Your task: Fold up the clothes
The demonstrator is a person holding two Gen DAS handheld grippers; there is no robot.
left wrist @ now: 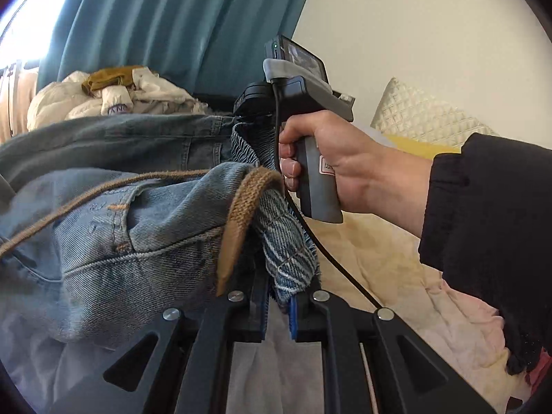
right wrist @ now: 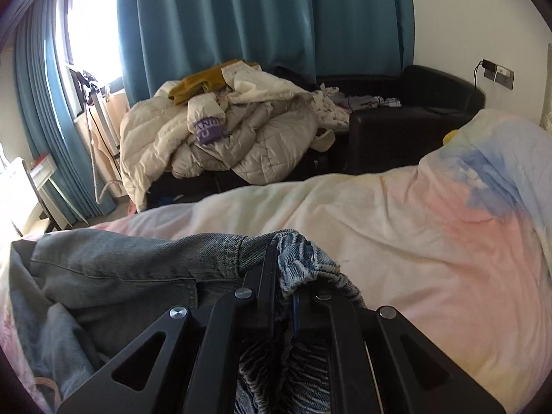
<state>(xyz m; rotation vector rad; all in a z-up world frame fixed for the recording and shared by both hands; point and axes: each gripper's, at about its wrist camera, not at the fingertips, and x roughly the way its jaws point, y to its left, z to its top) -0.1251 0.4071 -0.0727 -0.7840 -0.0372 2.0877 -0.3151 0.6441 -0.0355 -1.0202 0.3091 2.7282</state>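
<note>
A pair of light blue jeans (left wrist: 120,234) hangs bunched between both grippers over the bed. My left gripper (left wrist: 279,296) is shut on a fold of the denim, where a brown woven belt (left wrist: 241,207) loops past the fingers. Just beyond it a hand in a black sleeve (left wrist: 345,172) holds my right gripper (left wrist: 248,110), whose tips are buried in the waistband. In the right wrist view my right gripper (right wrist: 286,283) is shut on the gathered waistband, and the rest of the jeans (right wrist: 131,269) lies to the left on the bedding.
A pale pink and cream duvet (right wrist: 414,224) covers the bed. Behind it a black sofa (right wrist: 414,117) carries a heap of cream quilted coats (right wrist: 241,138). Teal curtains (right wrist: 241,17) hang at the back, and a cream pillow (left wrist: 424,117) leans on the wall.
</note>
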